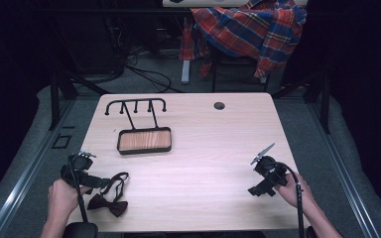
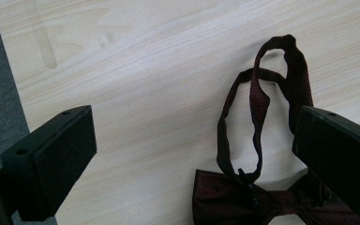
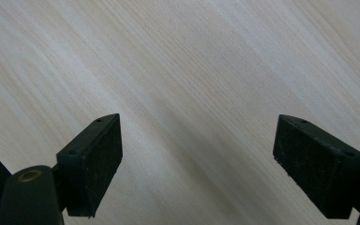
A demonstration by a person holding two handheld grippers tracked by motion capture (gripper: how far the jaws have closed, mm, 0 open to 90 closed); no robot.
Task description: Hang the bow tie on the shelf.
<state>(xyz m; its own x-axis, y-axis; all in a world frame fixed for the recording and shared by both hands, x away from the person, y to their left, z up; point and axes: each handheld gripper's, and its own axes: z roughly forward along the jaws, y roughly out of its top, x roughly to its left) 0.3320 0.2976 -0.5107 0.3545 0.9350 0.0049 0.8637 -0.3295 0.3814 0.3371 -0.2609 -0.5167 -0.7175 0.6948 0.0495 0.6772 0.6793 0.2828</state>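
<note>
Bow tie: dark maroon bow tie (image 1: 108, 204) lies flat at the near left corner of the table (image 1: 203, 148), its knot and wings closest to the person, its strap (image 2: 258, 108) looping away across the wood toward the rack.

Left gripper: left gripper (image 1: 82, 171) hovers just left of the bow tie, jaws spread as wide as they go. In the left gripper view (image 2: 192, 154) the strap loop and the knot sit between the two black pads, nearer the right-hand pad, which overlaps part of the strap in that view; whether it touches the cloth cannot be told. Nothing is pinched.

Right gripper: right gripper (image 1: 264, 176) is held well apart from the bow tie, over the near right part of the table. Its jaws stand wide apart in the right gripper view (image 3: 199, 164), with bare wood grain between them and nothing held or touched.

Rack: black wire rack (image 1: 138, 125) with a wooden base tray and a row of hooks stands well beyond the bow tie, toward the far left of the table. Every hook looks bare.

Progress: by the look of things, the work is at its very start. The bow tie has not been lifted; the pick-up is being lined up but no grip is made.

Left to do: judging by the layout, closing on the strap or knot, raising the tie, and probably carrying it to the rack's hooks.

Background: plaid shirt (image 1: 250, 27) drapes over a chair far beyond the rack.
</note>
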